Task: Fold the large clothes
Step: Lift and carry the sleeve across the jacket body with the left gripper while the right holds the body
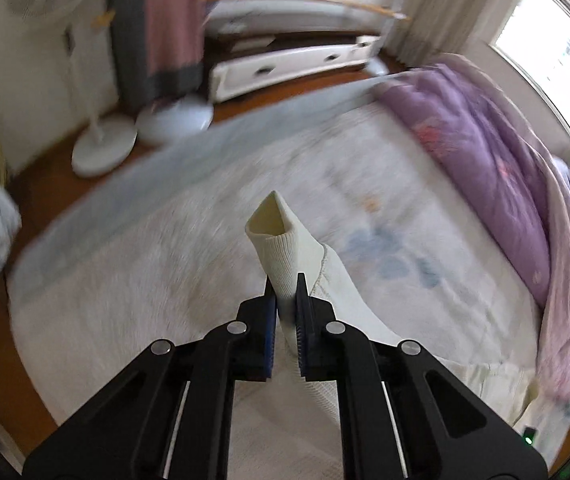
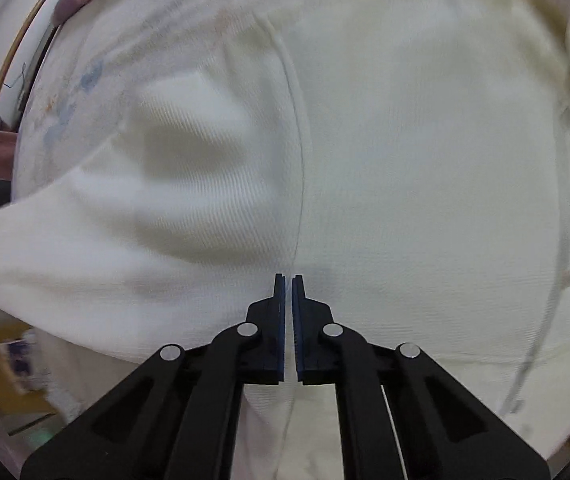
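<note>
A cream knit sweater (image 2: 385,140) lies spread on the bed. My left gripper (image 1: 286,280) is shut on the ribbed cuff of its sleeve (image 1: 281,248), which sticks up between the pads with its open end facing away; the sleeve trails down to the right toward the sweater's body (image 1: 485,380). My right gripper (image 2: 289,278) is shut, its tips just above the sweater's body beside a raised fold (image 2: 189,168). Nothing shows between its pads.
The bed (image 1: 165,280) has a pale floral sheet. A purple and pink quilt (image 1: 485,152) is bunched along its right side. Two white fan bases (image 1: 103,148) stand on the wood floor beyond the bed, near a white low cabinet (image 1: 285,68).
</note>
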{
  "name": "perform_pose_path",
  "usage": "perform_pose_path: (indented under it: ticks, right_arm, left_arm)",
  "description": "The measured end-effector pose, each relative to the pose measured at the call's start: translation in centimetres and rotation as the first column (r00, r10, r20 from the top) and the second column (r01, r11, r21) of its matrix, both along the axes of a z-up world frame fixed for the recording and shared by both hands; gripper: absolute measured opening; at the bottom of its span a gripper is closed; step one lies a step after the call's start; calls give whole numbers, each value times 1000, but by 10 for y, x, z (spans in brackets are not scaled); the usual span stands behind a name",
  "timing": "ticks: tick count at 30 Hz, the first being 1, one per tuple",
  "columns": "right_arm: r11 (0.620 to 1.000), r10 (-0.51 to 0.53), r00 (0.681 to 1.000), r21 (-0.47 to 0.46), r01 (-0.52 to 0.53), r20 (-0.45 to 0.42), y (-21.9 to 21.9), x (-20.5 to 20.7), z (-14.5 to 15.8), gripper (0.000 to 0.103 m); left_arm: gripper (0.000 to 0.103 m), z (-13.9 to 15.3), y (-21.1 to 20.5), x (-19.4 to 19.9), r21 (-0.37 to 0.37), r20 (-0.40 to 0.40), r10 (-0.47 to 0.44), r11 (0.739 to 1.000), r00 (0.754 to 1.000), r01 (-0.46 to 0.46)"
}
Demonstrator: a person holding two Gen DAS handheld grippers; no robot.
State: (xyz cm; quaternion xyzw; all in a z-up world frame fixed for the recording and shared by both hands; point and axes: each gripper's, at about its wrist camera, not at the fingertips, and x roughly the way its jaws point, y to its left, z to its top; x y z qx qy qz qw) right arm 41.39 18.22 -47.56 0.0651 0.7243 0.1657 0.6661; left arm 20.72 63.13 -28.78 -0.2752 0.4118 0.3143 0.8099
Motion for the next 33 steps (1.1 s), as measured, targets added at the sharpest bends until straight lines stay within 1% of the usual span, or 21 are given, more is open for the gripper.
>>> perform_pose_path:
  ticks: [2, 3, 6, 7, 8, 12, 13, 15, 16, 18, 19, 22, 24, 25, 26, 27, 29, 30, 31, 32, 33]
  right_arm:
    - [1000, 8, 1000, -4, -8, -4, 4, -1, -12, 3]
    - [1000, -9, 1000, 5, 9, -9, 3, 2, -15, 3]
    - [990, -109, 993, 87, 113, -43, -12, 3, -20, 3]
    - [987, -124, 991, 98, 128, -44, -15, 2, -21, 0]
    - [983, -136, 990, 114, 141, -48, -18, 3, -22, 0]
    - [973, -165, 984, 151, 174, -71, -24, 6, -24, 0]
    - [974, -160, 985, 152, 170, -70, -25, 5, -26, 0]
    - [977, -135, 988, 158, 146, -79, -24, 10, -28, 0]
    - [975, -134, 987, 165, 147, -89, -28, 9, -29, 0]
    - [970, -139, 985, 188, 156, -103, -30, 10, -31, 0]
    - [967, -141, 984, 199, 160, -104, -32, 9, -34, 0]
    - [951, -154, 982, 254, 178, -112, -43, 2, -37, 0]
    - [932, -177, 974, 293, 212, -143, -50, 2, -40, 0]
    - [917, -194, 966, 318, 240, -171, -55, 2, -43, 0]
    - [900, -205, 958, 346, 266, -202, -61, 3, -46, 0]
    - [880, -213, 949, 376, 290, -232, -66, 3, -47, 0]
    - [843, -238, 933, 419, 336, -269, -82, 0, -47, 0]
    - [822, -255, 927, 443, 358, -277, -96, -4, -45, 2]
    - [813, -261, 925, 454, 365, -276, -108, -7, -44, 2]
    - [810, -264, 925, 457, 367, -274, -123, -12, -42, 2]
    - [815, -259, 926, 452, 362, -275, -135, -17, -41, 2]
  left_arm:
    - [9, 31, -27, 14, 37, 45, -59, 998, 997, 58]
    - [9, 48, -43, 21, 58, 64, -102, 993, 993, 98]
    - [9, 78, -85, 43, 119, 59, -167, 980, 984, 159]
    - [9, 89, -103, 51, 132, 62, -197, 973, 979, 187]
    - [9, 98, -119, 58, 140, 63, -217, 968, 974, 207]
    - [9, 119, -190, 88, 180, 40, -309, 938, 950, 298]
    - [9, 122, -210, 97, 191, 39, -342, 925, 939, 329]
    - [9, 125, -246, 117, 178, 35, -395, 906, 918, 383]
    - [9, 124, -261, 124, 177, 30, -421, 895, 907, 409]
    - [9, 123, -298, 138, 207, 4, -475, 862, 880, 463]
    - [9, 121, -322, 147, 227, -16, -510, 836, 860, 500]
    - [9, 109, -383, 161, 248, -55, -584, 778, 810, 577]
    - [9, 97, -418, 169, 253, -84, -619, 745, 781, 617]
    - [9, 89, -441, 172, 257, -103, -640, 722, 761, 642]
    - [9, 82, -460, 176, 261, -118, -656, 704, 746, 660]
    - [9, 76, -472, 178, 267, -132, -664, 691, 736, 671]
    - [9, 59, -504, 185, 274, -169, -687, 656, 707, 703]
    - [9, 52, -514, 187, 273, -175, -694, 647, 698, 712]
    - [9, 41, -530, 188, 265, -185, -708, 632, 682, 728]
    - [9, 35, -538, 190, 258, -191, -715, 624, 672, 738]
    - [9, 29, -548, 192, 252, -197, -723, 615, 662, 747]
